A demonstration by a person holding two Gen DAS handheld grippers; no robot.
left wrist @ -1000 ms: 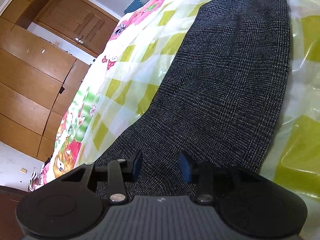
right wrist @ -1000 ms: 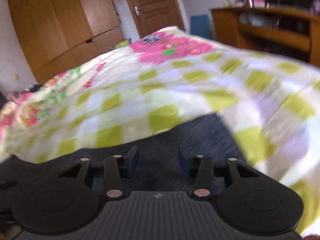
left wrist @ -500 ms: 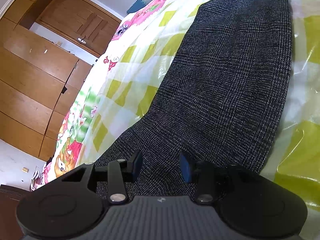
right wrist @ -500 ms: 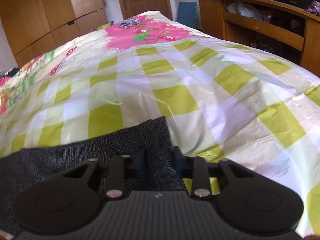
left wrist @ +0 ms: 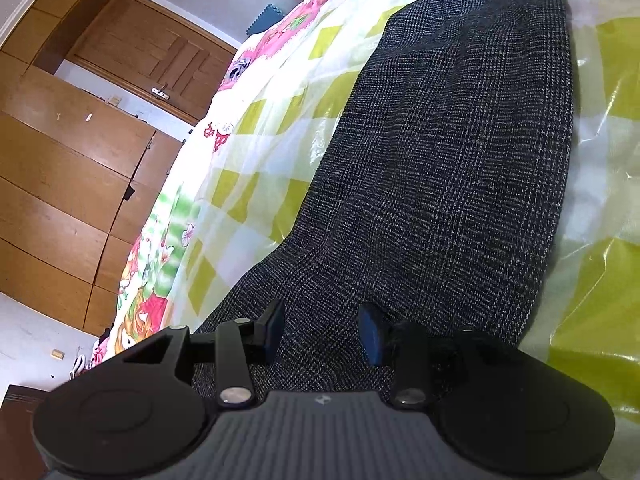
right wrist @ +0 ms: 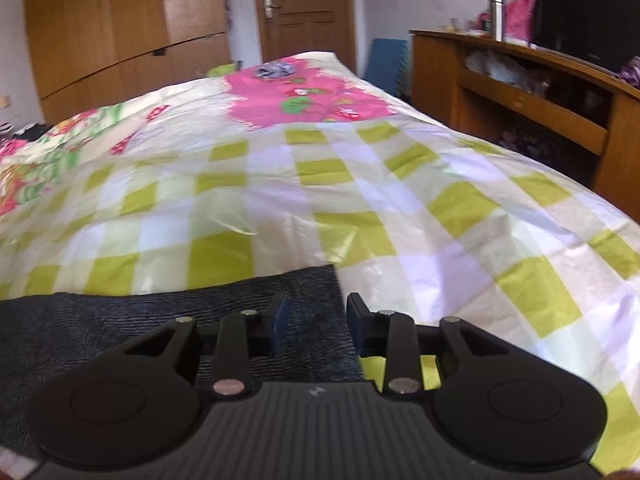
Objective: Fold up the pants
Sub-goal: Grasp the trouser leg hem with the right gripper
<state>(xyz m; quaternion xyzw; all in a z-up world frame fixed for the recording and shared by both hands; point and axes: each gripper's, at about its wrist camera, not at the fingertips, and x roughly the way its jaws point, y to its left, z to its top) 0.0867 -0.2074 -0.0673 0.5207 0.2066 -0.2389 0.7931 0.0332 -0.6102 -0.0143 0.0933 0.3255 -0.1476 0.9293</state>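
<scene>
While the pants [left wrist: 448, 168] lie flat along the bedsheet [right wrist: 360, 184], your left gripper [left wrist: 320, 330] hangs parted over them, and your right gripper [right wrist: 314, 322] is opening over a corner, gripping nothing.

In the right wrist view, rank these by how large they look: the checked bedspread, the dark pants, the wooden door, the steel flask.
1. Checked bedspread, filling most of the frame.
2. Dark pants, partly hidden by the gripper; nearness inflates them.
3. Wooden door, far off, so it looks smaller than it is.
4. Steel flask, smallest.

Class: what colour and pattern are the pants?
Dark grey, fine plaid pants; clearest in the left wrist view.
</scene>
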